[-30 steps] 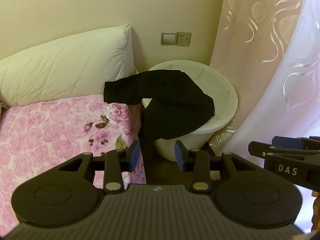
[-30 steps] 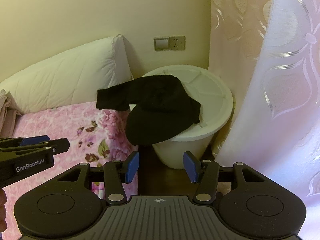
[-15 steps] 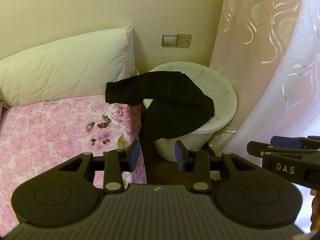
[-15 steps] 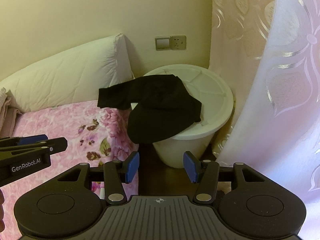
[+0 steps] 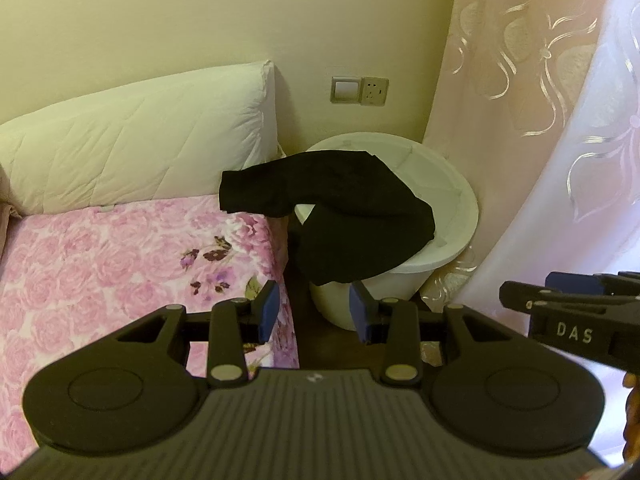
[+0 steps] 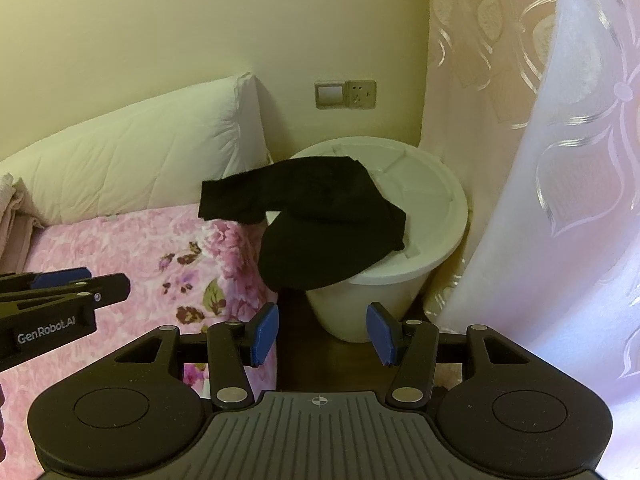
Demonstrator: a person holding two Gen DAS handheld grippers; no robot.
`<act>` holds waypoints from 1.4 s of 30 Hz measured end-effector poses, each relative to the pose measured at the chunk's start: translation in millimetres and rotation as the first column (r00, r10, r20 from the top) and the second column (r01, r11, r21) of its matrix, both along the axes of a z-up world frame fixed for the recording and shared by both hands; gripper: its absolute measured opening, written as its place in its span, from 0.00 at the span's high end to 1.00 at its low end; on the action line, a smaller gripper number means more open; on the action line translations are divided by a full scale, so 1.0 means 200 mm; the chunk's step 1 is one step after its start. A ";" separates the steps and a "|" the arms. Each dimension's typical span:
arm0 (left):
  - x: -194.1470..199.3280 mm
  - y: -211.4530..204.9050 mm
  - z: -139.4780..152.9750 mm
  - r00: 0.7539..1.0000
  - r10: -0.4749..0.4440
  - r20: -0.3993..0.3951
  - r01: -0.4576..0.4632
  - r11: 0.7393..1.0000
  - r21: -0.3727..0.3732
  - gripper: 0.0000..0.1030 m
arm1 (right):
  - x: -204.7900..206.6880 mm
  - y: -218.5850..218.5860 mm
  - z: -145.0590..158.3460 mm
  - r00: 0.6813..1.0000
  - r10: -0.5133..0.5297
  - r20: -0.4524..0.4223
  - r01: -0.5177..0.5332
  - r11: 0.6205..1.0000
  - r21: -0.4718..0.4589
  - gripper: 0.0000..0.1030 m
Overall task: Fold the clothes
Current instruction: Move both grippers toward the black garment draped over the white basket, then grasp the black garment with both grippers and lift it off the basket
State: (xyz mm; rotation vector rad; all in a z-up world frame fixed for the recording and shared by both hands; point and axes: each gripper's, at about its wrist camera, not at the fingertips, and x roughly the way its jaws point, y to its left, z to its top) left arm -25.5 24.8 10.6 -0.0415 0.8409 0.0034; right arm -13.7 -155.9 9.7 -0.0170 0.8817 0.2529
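- left hand-held gripper (image 5: 313, 312) has its jaws standing apart with nothing between the blue pads, just air and the dark floor gap below
- right hand-held gripper (image 6: 323, 335) same deal, jaws spread a bit wider, empty, aimed down toward the gap between the bed and the bin
- both sit side by side, well short of the cloth, so nothing is touched yet
- the task's thing is the black garment (image 5: 348, 208), draped over the lid of the white bin (image 5: 452, 220), with one end (a sleeve or leg, can't tell which) reaching across the gap so its tip lies on the corner of the bed (image 5: 120, 260), and a rounded flap hanging over the bin's front edge
- looks like thin soft fabric, light, totally limp, so my guess is it'll sag and bunch the second it's lifted; not fragile, not slippery either
- being all black, seams and hems are hard to read, so edges are easier to go by
- where I'd grab: one gripper on the tip on the bed corner, the other on the far edge on the lid, pinching just one layer if possible
- then I'd carry it to the pink flowered bedspread, since the lid is too small for folding
- white pillow (image 5: 132, 140) and curtain (image 5: 560, 120) are clear of the reach, I reckon
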 end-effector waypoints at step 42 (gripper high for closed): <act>0.71 -0.08 -0.41 0.980 0.075 -0.183 -0.102 0.984 -0.145 0.64 | 0.74 -0.15 -0.36 0.986 0.046 -0.163 -0.044 0.999 0.010 0.49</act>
